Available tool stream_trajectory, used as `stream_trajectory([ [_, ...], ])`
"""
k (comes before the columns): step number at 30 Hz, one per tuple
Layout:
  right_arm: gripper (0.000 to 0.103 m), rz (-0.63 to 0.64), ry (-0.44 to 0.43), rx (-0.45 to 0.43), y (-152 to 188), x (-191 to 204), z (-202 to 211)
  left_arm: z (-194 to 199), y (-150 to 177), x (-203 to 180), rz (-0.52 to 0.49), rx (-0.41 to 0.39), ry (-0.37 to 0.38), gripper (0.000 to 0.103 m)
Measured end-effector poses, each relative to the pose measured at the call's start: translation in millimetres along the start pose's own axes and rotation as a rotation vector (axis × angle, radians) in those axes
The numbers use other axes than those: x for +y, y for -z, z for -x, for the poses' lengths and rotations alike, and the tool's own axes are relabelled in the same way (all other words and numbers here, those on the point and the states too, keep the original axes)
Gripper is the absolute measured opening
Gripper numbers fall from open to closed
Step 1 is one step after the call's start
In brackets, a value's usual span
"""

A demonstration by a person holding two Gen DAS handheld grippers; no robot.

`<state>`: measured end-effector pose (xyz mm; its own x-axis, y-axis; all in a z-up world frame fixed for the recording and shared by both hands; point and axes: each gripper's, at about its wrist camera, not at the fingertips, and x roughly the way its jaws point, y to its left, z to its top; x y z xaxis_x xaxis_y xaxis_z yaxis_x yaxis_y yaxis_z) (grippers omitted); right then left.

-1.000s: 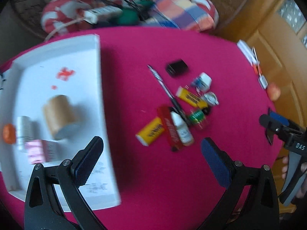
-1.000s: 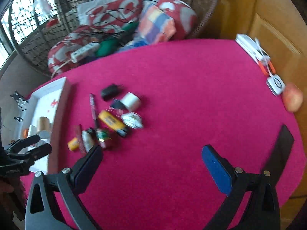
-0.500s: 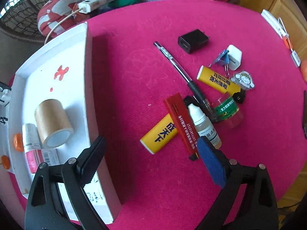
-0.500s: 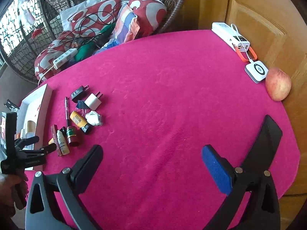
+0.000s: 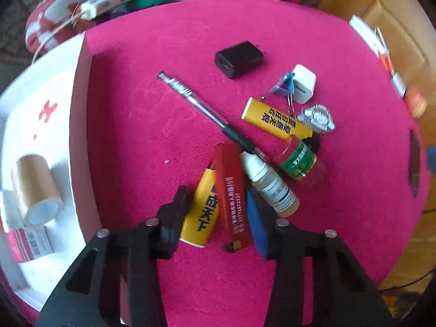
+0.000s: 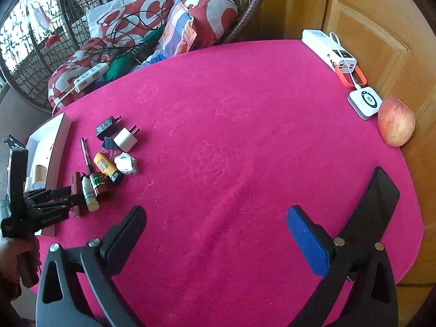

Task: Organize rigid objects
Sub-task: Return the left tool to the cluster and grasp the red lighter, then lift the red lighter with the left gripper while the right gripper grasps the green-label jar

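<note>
The left gripper (image 5: 218, 215) is closing its fingers around two things at once, the red box (image 5: 231, 196) and the yellow tube (image 5: 203, 212) (near left of the bench (image 5: 272, 27)). One could slip free. The right gripper (image 6: 215, 234) hangs wide open, empty.

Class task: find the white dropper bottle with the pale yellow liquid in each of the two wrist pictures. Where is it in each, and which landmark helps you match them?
Left wrist view: white dropper bottle lies just right of centre, beside the red box.
Right wrist view: it lies small at the left edge, in the cluster.
Shared landmark: the white charger plug at the cluster's far end.
</note>
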<state>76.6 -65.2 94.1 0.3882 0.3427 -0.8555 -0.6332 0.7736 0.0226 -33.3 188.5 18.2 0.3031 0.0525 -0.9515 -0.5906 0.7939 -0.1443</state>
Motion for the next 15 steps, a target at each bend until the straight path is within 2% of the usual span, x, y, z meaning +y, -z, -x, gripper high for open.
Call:
stream_trajectory([
  [3, 0.103, 0.013, -0.007, 0.003, -0.6, 7.1, -2.8, 5.1, 4.7, 7.8, 0.007, -0.002, 0.05, 0.027],
  [9, 0.103, 0.053, -0.038, 0.012, -1.4, 23.0, -7.3, 7.4, 17.1, 9.3, 0.006, 0.015, 0.102, 0.025],
  [15, 0.103, 0.2, -0.161, 0.021, -12.9, 68.3, -19.6, 3.7, 15.6, 10.7, 0.02, 0.032, 0.096, 0.025],
])
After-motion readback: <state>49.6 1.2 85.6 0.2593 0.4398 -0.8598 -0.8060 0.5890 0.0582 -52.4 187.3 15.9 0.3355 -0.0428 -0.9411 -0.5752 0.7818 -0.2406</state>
